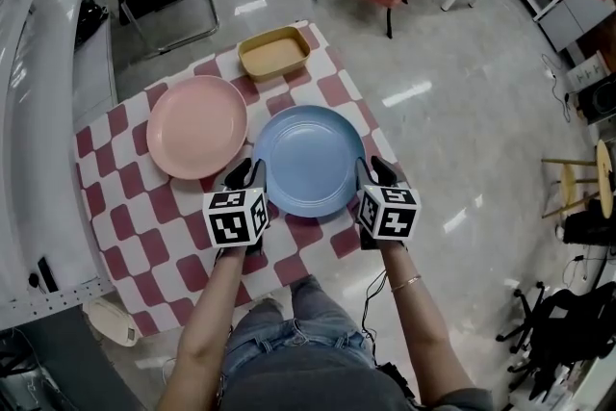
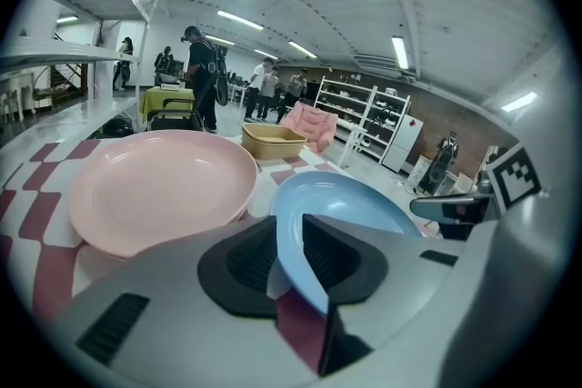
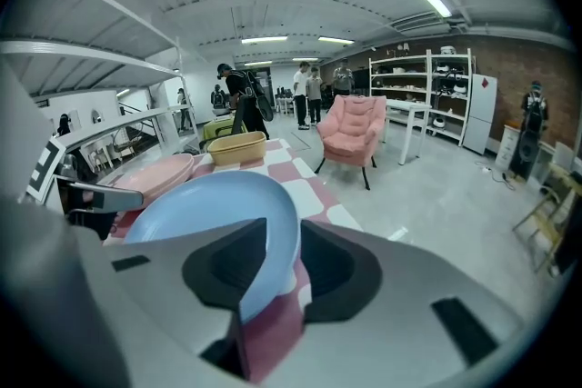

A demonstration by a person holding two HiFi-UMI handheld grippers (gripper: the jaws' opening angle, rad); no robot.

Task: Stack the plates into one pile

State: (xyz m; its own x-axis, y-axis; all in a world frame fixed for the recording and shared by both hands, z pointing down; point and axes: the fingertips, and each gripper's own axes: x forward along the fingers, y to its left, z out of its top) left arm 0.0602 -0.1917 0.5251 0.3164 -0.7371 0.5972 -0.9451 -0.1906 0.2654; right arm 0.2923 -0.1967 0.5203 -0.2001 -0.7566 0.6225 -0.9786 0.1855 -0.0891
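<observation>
Blue plate lies just beside the pink plate.
Left gripper and right gripper straddle its rim, jaws spread.

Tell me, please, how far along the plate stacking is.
Done: nothing stacked yet; the pink plate and blue plate lie side by side on the checkered cloth. In hand: the left gripper and right gripper each straddle the blue plate's rim, jaws open. Left: probably grip it, lift it and set it on the pink plate.
</observation>
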